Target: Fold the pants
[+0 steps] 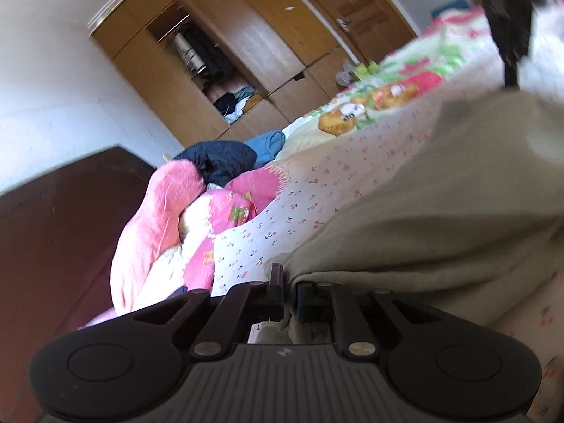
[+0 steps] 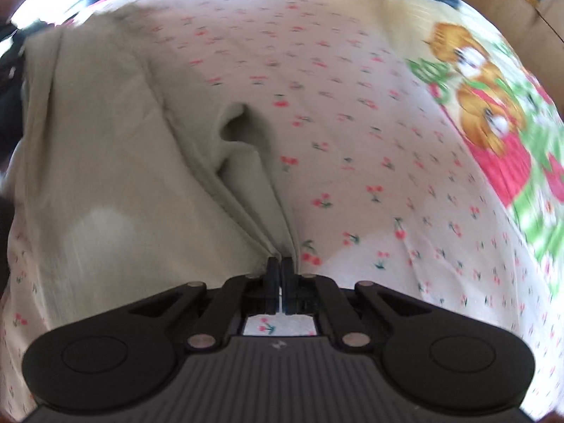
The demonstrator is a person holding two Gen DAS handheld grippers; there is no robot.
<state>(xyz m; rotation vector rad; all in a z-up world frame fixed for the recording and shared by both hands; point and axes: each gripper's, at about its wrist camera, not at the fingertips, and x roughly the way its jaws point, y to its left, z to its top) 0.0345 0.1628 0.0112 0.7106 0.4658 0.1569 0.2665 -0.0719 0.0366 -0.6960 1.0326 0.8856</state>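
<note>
The beige pants [image 2: 105, 162] lie on a cherry-print bed sheet [image 2: 352, 141], spread to the left in the right wrist view. My right gripper [image 2: 280, 264] is shut on a pinched fold of the pants, which rises in creases from its tips. In the left wrist view the pants [image 1: 440, 211] fill the right side. My left gripper [image 1: 289, 287] is shut on their edge, just above the sheet [image 1: 299, 204]. The right gripper [image 1: 507, 17] shows as a dark shape at the top right of the left wrist view.
A pink quilt [image 1: 169, 211], a dark garment [image 1: 218, 162] and a blue garment [image 1: 268, 144] are piled at the bed's far end. A dark wooden headboard [image 1: 53, 229] stands at the left. A wooden wardrobe [image 1: 246, 53] with an open door stands behind.
</note>
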